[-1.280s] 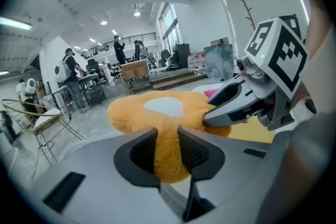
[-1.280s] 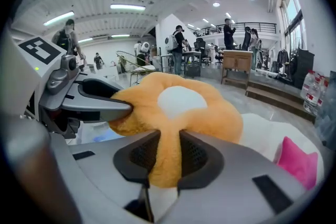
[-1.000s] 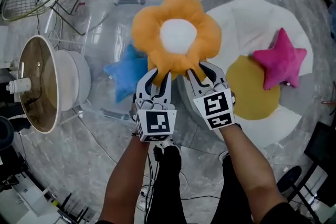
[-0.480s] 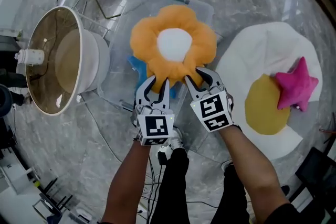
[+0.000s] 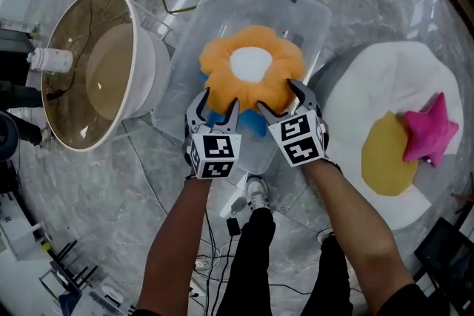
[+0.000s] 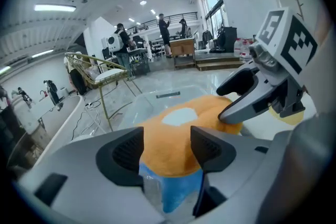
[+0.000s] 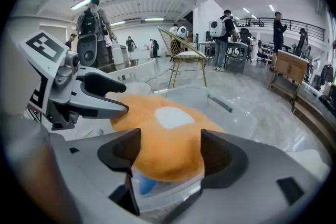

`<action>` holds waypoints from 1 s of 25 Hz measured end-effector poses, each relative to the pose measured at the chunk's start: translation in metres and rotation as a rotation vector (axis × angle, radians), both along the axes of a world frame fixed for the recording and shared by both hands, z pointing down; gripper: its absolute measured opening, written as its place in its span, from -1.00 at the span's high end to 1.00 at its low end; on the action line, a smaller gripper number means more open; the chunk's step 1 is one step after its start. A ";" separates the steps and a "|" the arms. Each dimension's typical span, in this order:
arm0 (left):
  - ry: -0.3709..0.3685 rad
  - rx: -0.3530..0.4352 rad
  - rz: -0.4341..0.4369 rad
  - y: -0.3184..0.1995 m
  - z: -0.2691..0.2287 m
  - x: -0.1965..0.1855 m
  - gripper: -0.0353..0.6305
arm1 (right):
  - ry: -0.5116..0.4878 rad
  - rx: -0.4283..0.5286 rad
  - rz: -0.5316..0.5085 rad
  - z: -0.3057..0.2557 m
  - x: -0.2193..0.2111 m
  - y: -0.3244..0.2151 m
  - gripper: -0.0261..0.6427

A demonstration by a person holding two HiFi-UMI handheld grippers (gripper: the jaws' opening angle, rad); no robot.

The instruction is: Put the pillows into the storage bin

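1. Orange plush first: the flower pillow (image 5: 250, 74) lies in the clear storage bin (image 5: 296, 7), spread over the blue star pillow (image 5: 254, 125), whose tips show under its near edge.
2. The left gripper (image 5: 217, 106) and right gripper (image 5: 280, 98) sit side by side at that near edge. Both sets of jaws are opening. A near petal lies between each pair, but the pads stand clear of the plush, so neither gripper is holding anything.
3. The step in hand looks like the release. It goes best if the jaws spread fully before either gripper lifts, so no fabric catches on a pad.
4. Drawing both grippers up and back toward the near side together should keep the pillow from being dragged over the bin's near wall.
5. The flower seems to ride high on the blue star, so a light downward press may make room.
6. Farther out, a pink star pillow (image 5: 428, 131) rests on the egg-shaped cushion (image 5: 370, 85) at the right, well apart from the bin and probably next.
7. A big dish-shaped fixture (image 5: 96, 66) stands just beside the bin on the left and is worth avoiding.
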State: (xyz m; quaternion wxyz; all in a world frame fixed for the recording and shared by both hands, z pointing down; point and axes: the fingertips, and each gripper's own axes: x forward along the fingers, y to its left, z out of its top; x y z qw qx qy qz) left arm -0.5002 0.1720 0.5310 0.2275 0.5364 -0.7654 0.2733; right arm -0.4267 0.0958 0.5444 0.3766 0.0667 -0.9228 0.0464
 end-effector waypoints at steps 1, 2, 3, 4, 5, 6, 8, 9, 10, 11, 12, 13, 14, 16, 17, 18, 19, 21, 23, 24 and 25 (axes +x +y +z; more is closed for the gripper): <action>0.004 -0.011 0.000 0.002 0.002 -0.006 0.03 | -0.007 -0.007 0.003 -0.002 -0.002 -0.001 -0.20; 0.003 -0.015 0.009 0.004 0.001 -0.009 0.03 | -0.017 -0.016 0.007 -0.007 -0.002 -0.002 -0.21; -0.003 -0.015 0.021 0.005 -0.002 -0.011 0.03 | -0.027 -0.029 0.012 -0.011 -0.002 -0.001 -0.24; -0.011 -0.016 0.030 0.007 -0.005 -0.011 0.01 | -0.035 -0.046 0.018 -0.016 -0.001 0.001 -0.28; -0.014 -0.017 0.034 0.009 -0.007 -0.010 0.00 | -0.042 -0.063 0.024 -0.019 0.001 0.003 -0.31; -0.011 -0.017 0.032 0.011 -0.009 -0.008 0.00 | -0.049 -0.077 0.031 -0.023 0.004 0.005 -0.31; 0.004 -0.011 0.020 0.013 -0.011 -0.003 0.00 | -0.065 -0.093 0.049 -0.028 0.010 0.007 -0.31; 0.011 -0.005 0.013 0.013 -0.013 0.000 0.00 | -0.074 -0.096 0.059 -0.032 0.012 0.007 -0.31; 0.016 0.001 0.008 0.012 -0.015 0.004 0.00 | -0.085 -0.097 0.068 -0.035 0.015 0.005 -0.30; 0.020 0.008 0.006 0.010 -0.018 0.008 0.00 | -0.095 -0.094 0.076 -0.039 0.018 0.003 -0.28; 0.022 0.014 0.007 0.007 -0.022 0.012 0.00 | -0.106 -0.090 0.082 -0.043 0.022 0.000 -0.28; 0.021 0.021 0.011 0.004 -0.026 0.017 0.00 | -0.116 -0.081 0.086 -0.048 0.026 -0.003 -0.28; 0.017 0.028 0.017 0.001 -0.030 0.022 0.00 | -0.127 -0.069 0.087 -0.053 0.031 -0.006 -0.28; -0.005 0.042 0.036 -0.007 -0.042 0.031 0.00 | -0.150 -0.038 0.086 -0.065 0.040 -0.011 -0.28; -0.018 0.045 0.046 -0.011 -0.048 0.035 0.00 | -0.160 -0.024 0.085 -0.070 0.044 -0.014 -0.28; -0.027 0.048 0.054 -0.015 -0.054 0.040 0.00 | -0.169 -0.010 0.085 -0.076 0.049 -0.017 -0.28; -0.030 0.055 0.063 -0.020 -0.059 0.047 0.00 | -0.176 0.002 0.087 -0.081 0.054 -0.021 -0.28; -0.022 0.071 0.082 -0.032 -0.066 0.062 0.00 | -0.187 0.023 0.105 -0.089 0.068 -0.030 -0.28; -0.011 0.083 0.111 -0.045 -0.070 0.080 0.00 | -0.192 0.032 0.146 -0.092 0.088 -0.044 -0.28; -0.008 0.087 0.126 -0.053 -0.071 0.089 0.00 | -0.190 0.035 0.170 -0.093 0.099 -0.052 -0.28; -0.005 0.090 0.140 -0.060 -0.072 0.100 0.00 | -0.186 0.039 0.190 -0.093 0.112 -0.059 -0.28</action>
